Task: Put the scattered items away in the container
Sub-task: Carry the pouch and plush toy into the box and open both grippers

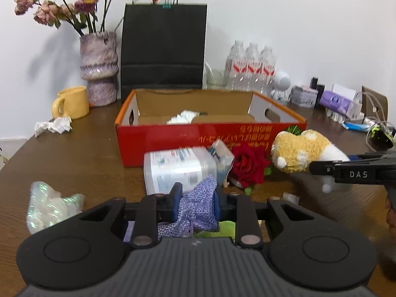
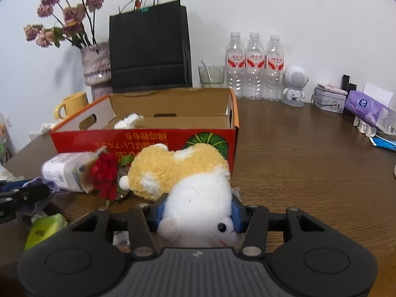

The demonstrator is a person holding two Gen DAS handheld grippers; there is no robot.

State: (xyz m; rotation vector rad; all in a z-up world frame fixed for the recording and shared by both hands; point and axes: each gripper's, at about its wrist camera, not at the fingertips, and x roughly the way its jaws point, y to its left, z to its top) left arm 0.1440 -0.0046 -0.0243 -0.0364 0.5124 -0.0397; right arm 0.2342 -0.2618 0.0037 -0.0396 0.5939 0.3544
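My left gripper (image 1: 197,195) is shut on a purple patterned cloth (image 1: 198,208) low over the table. My right gripper (image 2: 199,212) is shut on the white head of a yellow-and-white plush toy (image 2: 178,168), in front of the box's right corner. The open red cardboard box (image 1: 173,136) lies just behind, with a crumpled tissue (image 1: 183,117) inside. In front of it lie a clear plastic jar (image 1: 178,168) on its side, a small carton (image 1: 222,158) and a red rose (image 1: 247,164). An iridescent wrapper (image 1: 49,205) and a green item (image 2: 44,227) lie nearer.
A second crumpled tissue (image 1: 53,126) lies by a yellow mug (image 1: 73,102). Along the wall stand a vase of dried flowers (image 1: 99,69), a black paper bag (image 1: 163,47), three water bottles (image 2: 255,66), a white robot figure (image 2: 294,84) and a purple tissue pack (image 2: 366,109).
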